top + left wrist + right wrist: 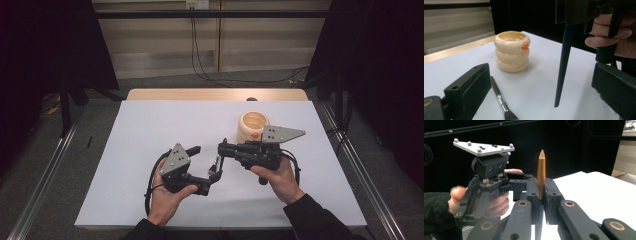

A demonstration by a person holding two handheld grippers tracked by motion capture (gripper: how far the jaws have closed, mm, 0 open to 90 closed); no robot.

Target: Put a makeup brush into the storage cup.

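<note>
Notably, no legible writing shows on any item. Right claw (pixel 541 202) is pinching a slim black-handled brush with an orange-brown tip (pixel 541 173); its long axis stands upright, tip above the jaws, black handle (pixel 563 65) below them, pointing at the white desk (pixel 536 85). Left claw (pixel 541 87) is spread wide, gripping nothing, flanking that handle. A second metal-ferruled brush (pixel 501 100) lies beside its left jaw; the cream ringed holder (pixel 512 51) stands beyond.
</note>
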